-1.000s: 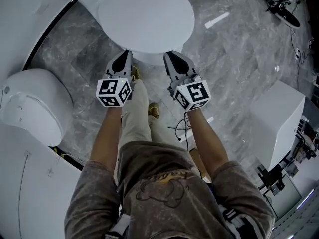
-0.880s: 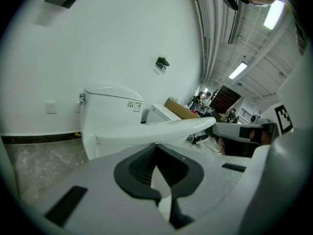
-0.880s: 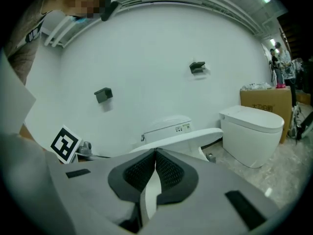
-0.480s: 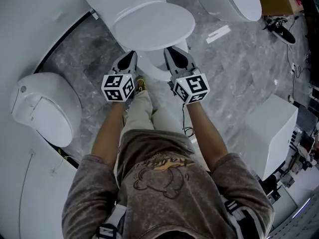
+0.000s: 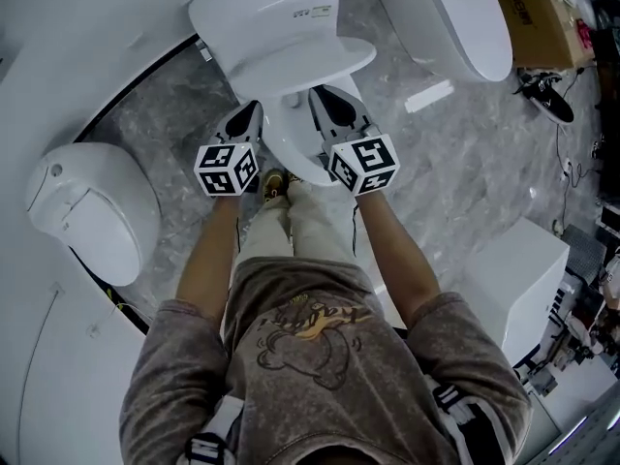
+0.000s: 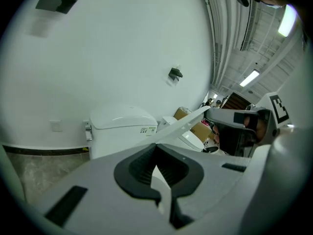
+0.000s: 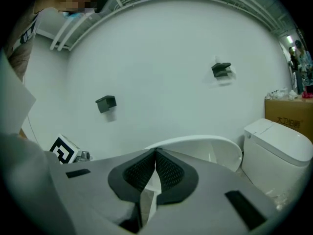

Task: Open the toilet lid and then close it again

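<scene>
The left gripper (image 6: 156,146) has its two grey jaws pressed together at the tips with nothing between the ribbed black pads. The thin white plastic toilet lid (image 5: 302,66) slants up and to the right from just behind those tips. Its rim seems to lie on top of the jaws rather than in them. The right gripper (image 7: 155,152) is likewise closed, its pads meeting at the tip. The curved underside of the lid stands just beyond and above it. In the head view both grippers reach forward side by side, each with its black-and-white marker cube toward the person. Their noses sit under the near rim of the lid, one on each side of its middle.

The lid is partly raised, tilted up from the white oval ceramic bowl (image 5: 289,141), whose front shows between the two grippers. Its back edge is toward the rounded white tank (image 5: 262,6). This toilet stands at the far edge of the grey marbled floor (image 5: 455,163), against the curved white wall. A second white toilet (image 5: 92,206) sits at the floor's left edge and a third (image 5: 455,17) at the far right, beside a brown cardboard box (image 5: 538,13).
</scene>
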### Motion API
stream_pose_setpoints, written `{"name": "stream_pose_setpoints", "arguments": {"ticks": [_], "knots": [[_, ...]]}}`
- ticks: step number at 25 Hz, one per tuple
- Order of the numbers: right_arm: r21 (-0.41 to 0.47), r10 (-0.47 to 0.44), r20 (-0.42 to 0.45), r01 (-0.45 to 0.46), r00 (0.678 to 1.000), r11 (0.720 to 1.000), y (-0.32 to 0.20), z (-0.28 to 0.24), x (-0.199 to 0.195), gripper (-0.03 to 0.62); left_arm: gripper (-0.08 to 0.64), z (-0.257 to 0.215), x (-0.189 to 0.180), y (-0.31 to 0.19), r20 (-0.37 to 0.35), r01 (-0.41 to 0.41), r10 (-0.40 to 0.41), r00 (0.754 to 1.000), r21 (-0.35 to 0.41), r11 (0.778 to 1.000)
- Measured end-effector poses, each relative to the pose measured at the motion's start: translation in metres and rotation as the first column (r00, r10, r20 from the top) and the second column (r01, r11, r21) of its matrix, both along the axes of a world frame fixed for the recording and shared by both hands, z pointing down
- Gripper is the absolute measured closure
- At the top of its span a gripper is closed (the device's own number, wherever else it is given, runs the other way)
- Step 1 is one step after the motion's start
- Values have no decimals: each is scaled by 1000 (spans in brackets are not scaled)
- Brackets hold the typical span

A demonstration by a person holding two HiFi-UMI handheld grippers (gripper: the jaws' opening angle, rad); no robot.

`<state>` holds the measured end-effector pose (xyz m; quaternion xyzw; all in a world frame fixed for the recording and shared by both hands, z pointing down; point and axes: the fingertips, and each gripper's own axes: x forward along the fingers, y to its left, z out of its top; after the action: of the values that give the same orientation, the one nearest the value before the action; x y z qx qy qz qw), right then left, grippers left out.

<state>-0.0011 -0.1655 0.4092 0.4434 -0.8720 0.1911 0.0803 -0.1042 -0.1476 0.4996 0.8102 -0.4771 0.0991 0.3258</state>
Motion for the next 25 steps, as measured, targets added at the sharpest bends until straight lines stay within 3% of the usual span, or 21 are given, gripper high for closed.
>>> {"name": "stream_pose_setpoints", "arguments": {"ticks": [9, 25], "knots": [[25, -110, -7, 110, 994, 994, -69, -12, -29, 565, 551, -10, -23, -54, 7, 111, -111, 994, 8, 994], [42, -172, -22, 173, 985, 984, -171, -3, -75, 565, 551, -3, -61, -136, 29, 164, -165, 986, 37, 986]]}}
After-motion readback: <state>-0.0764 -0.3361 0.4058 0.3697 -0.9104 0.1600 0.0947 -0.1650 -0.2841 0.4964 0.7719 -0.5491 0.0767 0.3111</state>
